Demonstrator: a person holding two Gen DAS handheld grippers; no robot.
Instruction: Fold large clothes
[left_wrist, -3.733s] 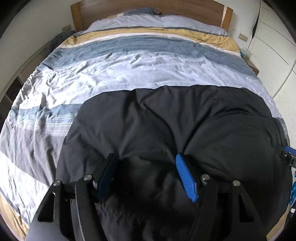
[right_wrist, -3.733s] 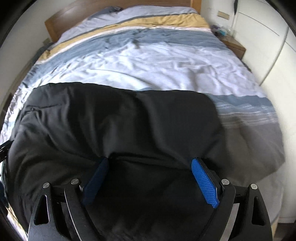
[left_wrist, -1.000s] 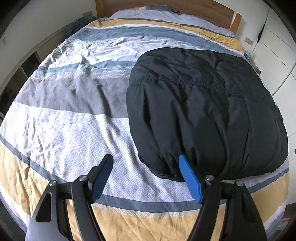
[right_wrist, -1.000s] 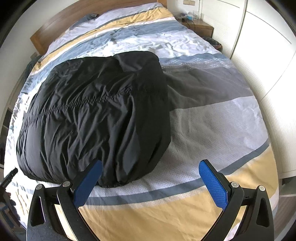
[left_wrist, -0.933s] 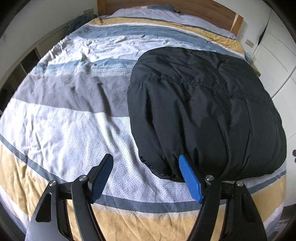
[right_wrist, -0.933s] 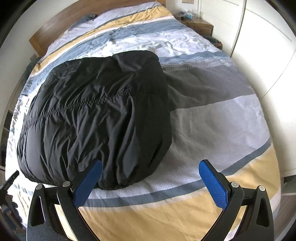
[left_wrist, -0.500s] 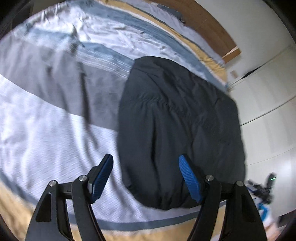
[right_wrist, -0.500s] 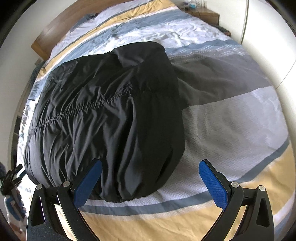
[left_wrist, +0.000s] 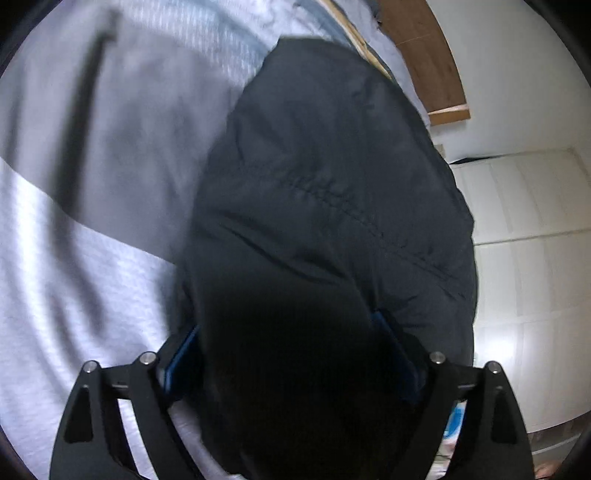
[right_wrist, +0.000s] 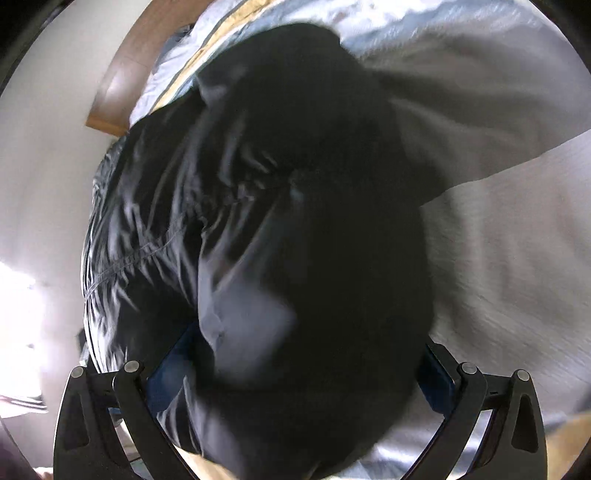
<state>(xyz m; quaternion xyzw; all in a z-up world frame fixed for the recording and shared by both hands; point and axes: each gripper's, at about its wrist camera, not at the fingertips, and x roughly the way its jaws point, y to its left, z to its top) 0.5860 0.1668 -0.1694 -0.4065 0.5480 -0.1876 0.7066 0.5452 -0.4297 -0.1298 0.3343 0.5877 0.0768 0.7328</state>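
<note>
Jacket (left_wrist: 325, 206) now between both jaws

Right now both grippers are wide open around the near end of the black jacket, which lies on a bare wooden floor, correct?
Not quite. The black jacket lies on a bed with a striped duvet, not a bare floor; the left wrist view shows it. The rest holds: the left gripper and the right gripper each stand wide open with the jacket's near end between the fingers.

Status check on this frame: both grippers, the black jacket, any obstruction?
Left gripper and right gripper wide open, straddling the folded black jacket, left jaws just opened further. Jacket on the striped duvet. Nothing in the way.
</note>
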